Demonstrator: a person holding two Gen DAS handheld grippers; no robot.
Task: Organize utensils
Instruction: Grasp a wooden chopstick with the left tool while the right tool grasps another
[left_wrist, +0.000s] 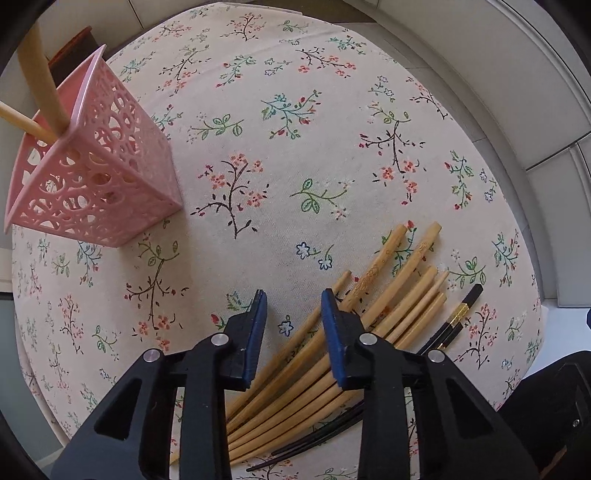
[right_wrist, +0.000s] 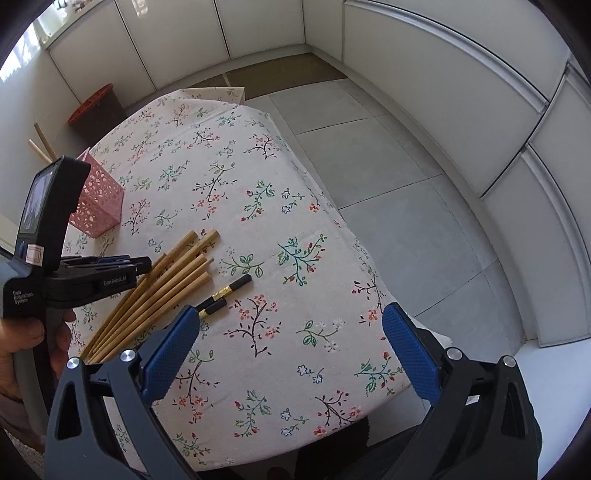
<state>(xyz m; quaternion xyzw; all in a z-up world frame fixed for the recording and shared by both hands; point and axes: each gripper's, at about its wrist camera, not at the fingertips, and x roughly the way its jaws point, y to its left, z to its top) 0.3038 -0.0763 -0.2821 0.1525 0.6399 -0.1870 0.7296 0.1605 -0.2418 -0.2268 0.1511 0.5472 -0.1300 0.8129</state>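
Note:
Several bamboo chopsticks (left_wrist: 402, 295) lie in a fan on the floral tablecloth, with two black gold-banded chopsticks (left_wrist: 458, 317) beside them. My left gripper (left_wrist: 293, 297) is open and empty, just above the left edge of the bamboo pile; it also shows in the right wrist view (right_wrist: 142, 263). A pink perforated holder (left_wrist: 96, 177) stands at the left with two bamboo sticks (left_wrist: 37, 77) in it. In the right wrist view the bamboo pile (right_wrist: 162, 288), the black pair (right_wrist: 225, 293) and the holder (right_wrist: 98, 206) lie ahead. My right gripper (right_wrist: 291, 334) is wide open and empty above the table's near right part.
The table (right_wrist: 258, 155) is small with a floral cloth; its right edge drops to a grey tiled floor (right_wrist: 388, 166). White cabinets line the walls. A brown bin with a red rim (right_wrist: 94, 107) stands beyond the table's far left.

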